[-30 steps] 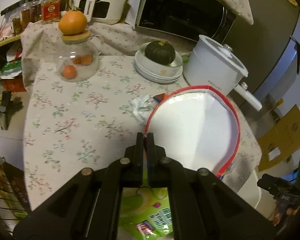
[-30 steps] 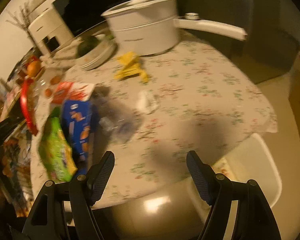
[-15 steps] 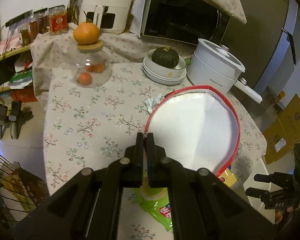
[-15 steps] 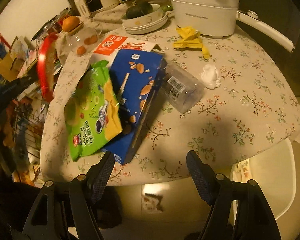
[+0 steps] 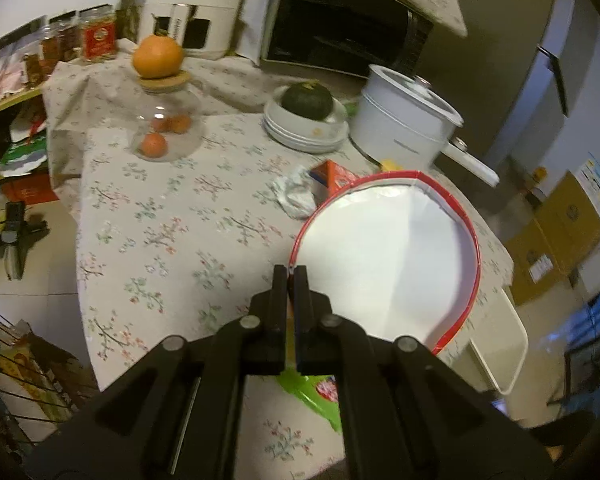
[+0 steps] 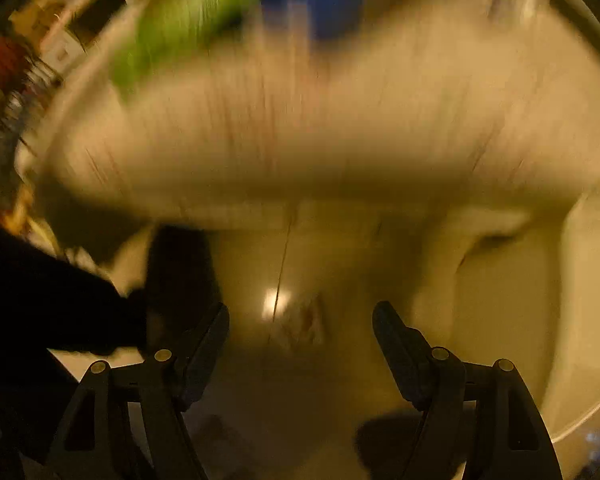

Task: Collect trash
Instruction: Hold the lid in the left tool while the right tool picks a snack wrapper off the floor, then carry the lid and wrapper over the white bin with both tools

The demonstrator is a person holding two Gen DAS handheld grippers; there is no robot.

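My left gripper (image 5: pixel 291 276) is shut on the red rim of a white trash bag (image 5: pixel 384 252), holding its mouth open above the flowered table (image 5: pixel 172 240). A green snack wrapper (image 5: pixel 312 392) lies under the bag, near the table's front edge. A crumpled white wrapper (image 5: pixel 296 196) and an orange carton (image 5: pixel 334 172) lie beyond the bag. My right gripper (image 6: pixel 300 336) is open and empty. The right wrist view is badly blurred; it shows the table edge with a green wrapper (image 6: pixel 172 20) and a blue box (image 6: pixel 316 4) smeared at the top.
On the table stand a glass jar (image 5: pixel 166 120) with an orange on its lid, stacked bowls (image 5: pixel 306 128) holding a dark squash, and a white pot (image 5: pixel 404 124) with a long handle. A microwave (image 5: pixel 340 28) is behind. A white chair (image 5: pixel 500 348) stands at the right.
The right gripper has swung down fast towards the table edge and floor, blurring its view. The left gripper still holds the bag, with its view shifted slightly.
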